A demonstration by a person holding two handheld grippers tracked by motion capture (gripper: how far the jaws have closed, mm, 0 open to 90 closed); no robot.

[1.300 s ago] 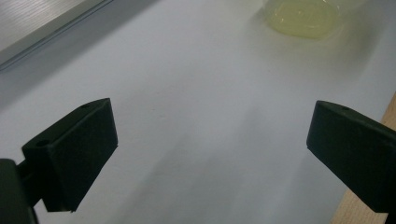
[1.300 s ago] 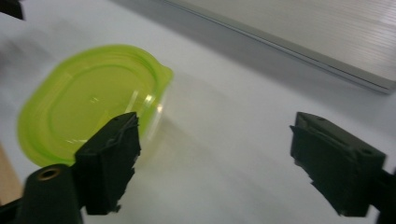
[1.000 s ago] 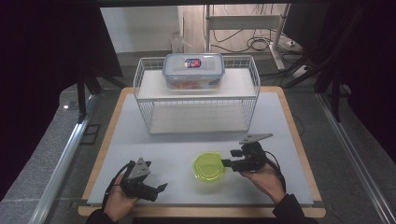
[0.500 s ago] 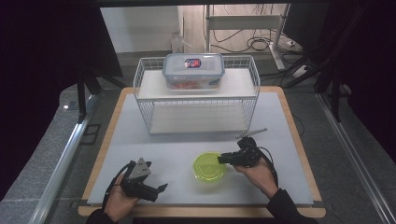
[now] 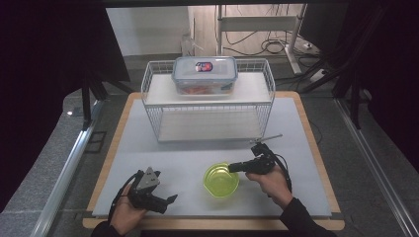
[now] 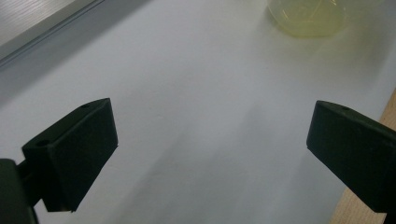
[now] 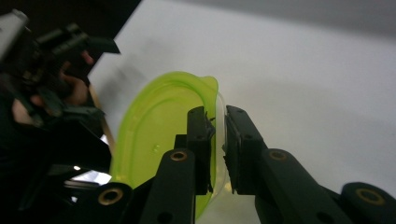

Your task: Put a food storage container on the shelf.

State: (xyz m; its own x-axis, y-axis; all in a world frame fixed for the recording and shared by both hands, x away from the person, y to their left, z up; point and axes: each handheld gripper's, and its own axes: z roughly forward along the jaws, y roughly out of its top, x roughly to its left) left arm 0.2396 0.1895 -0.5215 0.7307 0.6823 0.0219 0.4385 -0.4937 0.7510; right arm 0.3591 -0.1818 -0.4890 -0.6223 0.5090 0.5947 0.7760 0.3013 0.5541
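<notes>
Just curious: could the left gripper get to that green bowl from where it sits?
Probably yes. The left gripper is open, and only bare mat lies between it and the green bowl, though the right gripper already clamps its rim.

The bowl [image 5: 221, 179] is translucent lime green. The wire rack [image 5: 207, 101] is white, the tabletop [image 5: 148, 148] pale grey with a wooden edge, both grippers black.

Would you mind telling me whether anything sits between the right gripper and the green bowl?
Nothing visible does: the right gripper already has its jaws closed on the rim of the green bowl, one jaw inside and one outside. The left gripper rests open, apart.
</notes>
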